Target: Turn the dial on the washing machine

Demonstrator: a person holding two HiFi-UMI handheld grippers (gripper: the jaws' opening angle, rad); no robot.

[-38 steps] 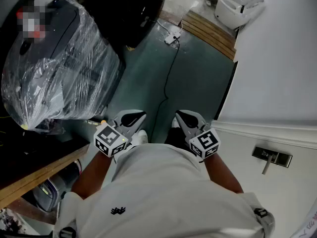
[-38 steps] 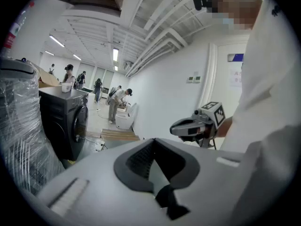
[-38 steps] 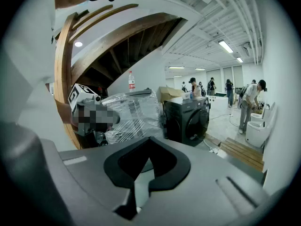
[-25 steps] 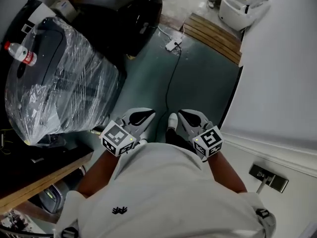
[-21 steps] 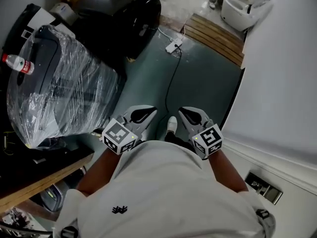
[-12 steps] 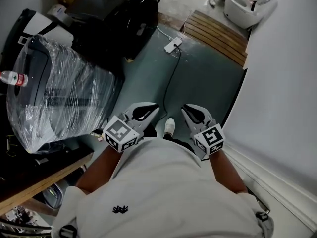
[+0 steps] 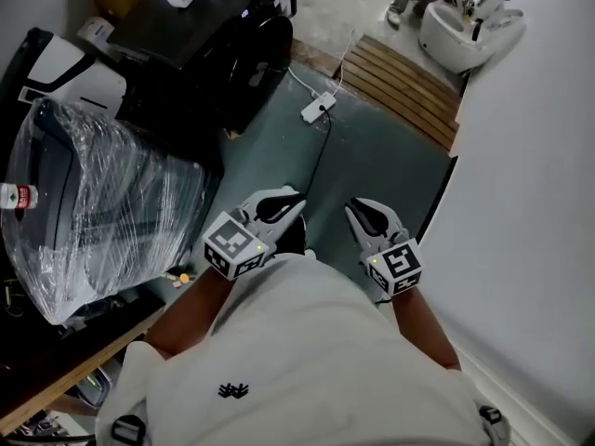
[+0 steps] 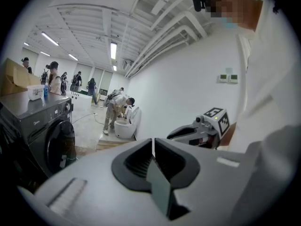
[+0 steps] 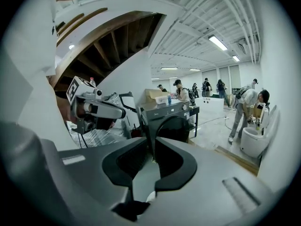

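The dark grey washing machine (image 7: 214, 35) stands at the top left of the head view, some way ahead of both grippers. Its round dial (image 8: 68, 107) sits on the front panel above the door; the right gripper view also shows the dial (image 9: 184, 108), small and far off. My left gripper (image 7: 290, 203) is held in front of my body, shut and empty. My right gripper (image 7: 358, 210) is level with it and its jaws are opening, with a narrow gap and nothing between them. Neither gripper touches the machine.
A plastic-wrapped appliance (image 7: 102, 203) with a water bottle (image 7: 14, 196) on it stands to the left. A power strip (image 7: 318, 108) and its cable lie on the green floor ahead. A wooden platform (image 7: 404, 86), a white toilet (image 7: 460, 35) and a white wall (image 7: 530, 203) lie to the right. Several people stand farther back.
The view has advanced across the floor, so the washing machine and power strip show more fully. Both grippers stay in front of the body, slightly farther apart.
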